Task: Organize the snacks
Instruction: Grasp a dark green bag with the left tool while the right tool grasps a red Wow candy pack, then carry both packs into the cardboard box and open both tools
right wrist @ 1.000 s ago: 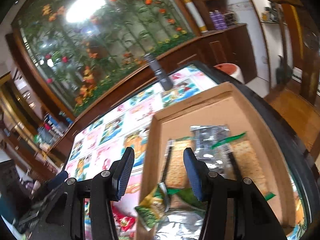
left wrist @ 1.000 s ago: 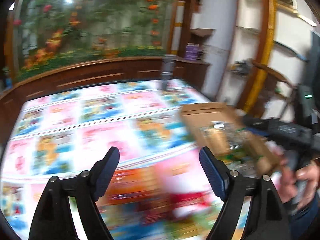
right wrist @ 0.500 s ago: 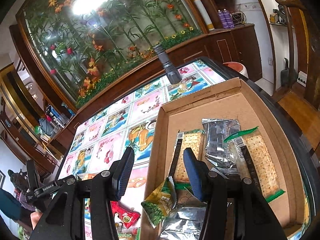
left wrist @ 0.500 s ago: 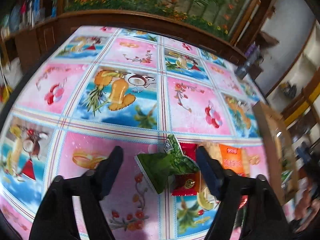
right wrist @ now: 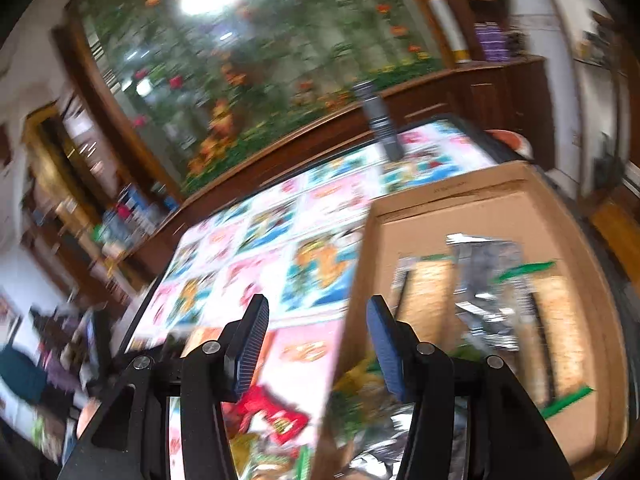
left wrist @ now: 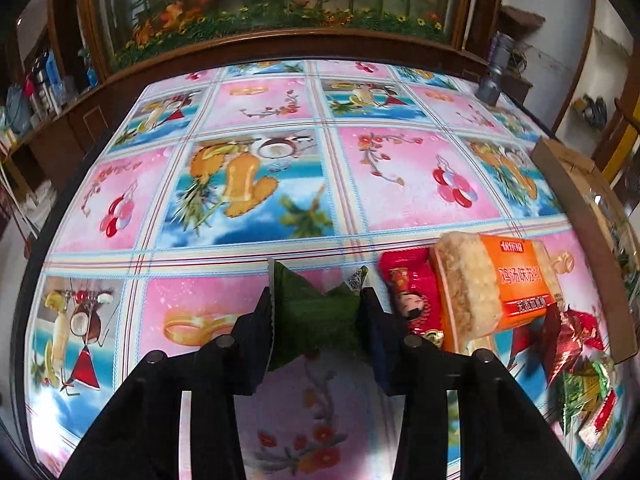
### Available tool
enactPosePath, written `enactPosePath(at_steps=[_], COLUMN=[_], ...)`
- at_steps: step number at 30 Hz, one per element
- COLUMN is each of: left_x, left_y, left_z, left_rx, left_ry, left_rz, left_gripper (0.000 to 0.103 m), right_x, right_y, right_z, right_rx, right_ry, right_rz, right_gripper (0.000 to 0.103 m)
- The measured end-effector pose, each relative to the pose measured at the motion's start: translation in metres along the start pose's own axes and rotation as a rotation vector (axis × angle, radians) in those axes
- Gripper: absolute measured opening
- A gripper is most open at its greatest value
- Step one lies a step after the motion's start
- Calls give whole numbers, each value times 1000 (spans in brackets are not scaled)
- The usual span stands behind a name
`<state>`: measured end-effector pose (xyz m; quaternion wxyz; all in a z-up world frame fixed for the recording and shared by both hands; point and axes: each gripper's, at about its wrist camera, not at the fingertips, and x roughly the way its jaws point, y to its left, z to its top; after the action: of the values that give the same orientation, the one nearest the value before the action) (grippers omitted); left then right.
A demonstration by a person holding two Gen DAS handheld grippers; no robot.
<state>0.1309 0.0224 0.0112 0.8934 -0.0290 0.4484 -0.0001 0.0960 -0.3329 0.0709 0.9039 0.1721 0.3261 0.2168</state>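
- My left gripper (left wrist: 316,316) has just been closing and now pinches the green snack packet (left wrist: 316,312) on the near counter (left wrist: 248,184), ready to lift.
- My right gripper (right wrist: 316,344) hangs open and empty by the cardboard box (right wrist: 452,204) on the right (where sorted snacks already lie).
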Motion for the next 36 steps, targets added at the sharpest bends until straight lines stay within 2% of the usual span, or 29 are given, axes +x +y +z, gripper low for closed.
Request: enactPosePath(at_steps=[3,6,9,13,15,18,19,21,24,27,30,33,36], left_x=[0,2,2,1,0,-1,-2,-3,-5,-9,-12,-15,-21], left_y=[14,22,22,18,15,11,10,10,9,8,6,8,7], left_z=[2,4,5,5,5,5,5,6,6,7,8,9,10], left_rx=[-44,-90,-94,-89,-80,-71,-69,-73,-71,-70,-59,-71,-80], left_ry=[-16,-24,-24,-22,-24,-29,-31,-37,-44,-64,-72,-80,-104], left_rz=[-18,-43,-45,-65,-72,-79,-83,-87,-94,-105,-100,-107,-121], left_gripper=[39,39,39,39,39,39,39,39,39,39,39,39,39], right_x=[16,39,60,80,93,109,113,126,129,129,111,99,95], right_y=[28,68,98,118,120,120,119,116,127,133,130,119,104], right_z=[-12,-33,-55,-70,-70,-70,-70,-72,-71,-66,-50,-41,-37], right_rx=[-94,-227,-379,-554,-601,-630,-620,-575,-530,-412,-249,-189,-140], right_ry=[85,208,299,363,387,427,434,481,447,413,311,220,184], right_rz=[91,177,111,16,-28,-38,-47,-60,-89,-72,88,125,121], right_gripper=[55,55,57,56,56,57,57,38,32,32,32,32,32])
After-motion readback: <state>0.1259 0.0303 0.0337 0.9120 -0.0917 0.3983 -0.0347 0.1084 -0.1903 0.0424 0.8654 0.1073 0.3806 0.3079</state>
